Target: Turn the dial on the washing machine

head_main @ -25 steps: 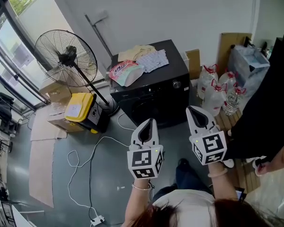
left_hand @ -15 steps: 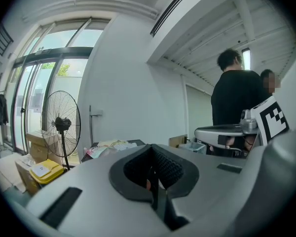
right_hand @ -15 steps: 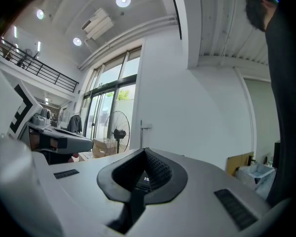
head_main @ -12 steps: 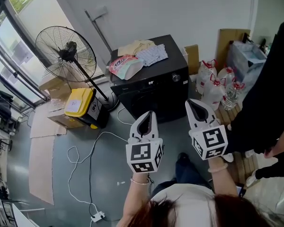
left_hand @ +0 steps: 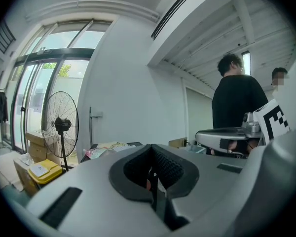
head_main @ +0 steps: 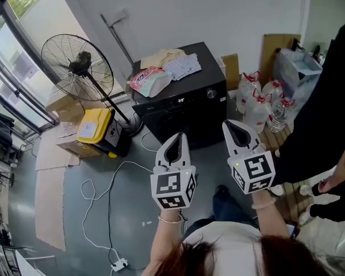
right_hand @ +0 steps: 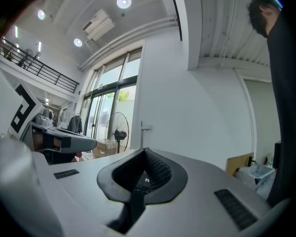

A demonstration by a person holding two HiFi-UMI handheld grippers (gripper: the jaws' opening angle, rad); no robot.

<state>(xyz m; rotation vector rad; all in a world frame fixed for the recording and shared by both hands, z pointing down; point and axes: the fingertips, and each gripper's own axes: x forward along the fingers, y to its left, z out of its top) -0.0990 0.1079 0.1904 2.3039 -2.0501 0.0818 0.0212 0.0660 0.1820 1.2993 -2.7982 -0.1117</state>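
The place reads as a bare industrial hall used as a workshop or test space, not a home. A black washing machine (head_main: 184,111) stands free on a grey floor (head_main: 132,223) among a pedestal fan (head_main: 76,66), cardboard boxes (head_main: 60,111), water jugs (head_main: 250,99) and a loose cable (head_main: 110,223). The right gripper view shows tall glazed walls (right_hand: 108,112), a railed mezzanine (right_hand: 44,70) and recessed ceiling lights (right_hand: 123,2).

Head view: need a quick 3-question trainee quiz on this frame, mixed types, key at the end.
1. True or false: the right gripper touches the dial on the washing machine.
2. What lies on the machine's top? A) cloths and a pink packet B) water bottles C) a yellow box
3. Left gripper: jaws open or shut?
Key: 1 false; 2 A; 3 shut.
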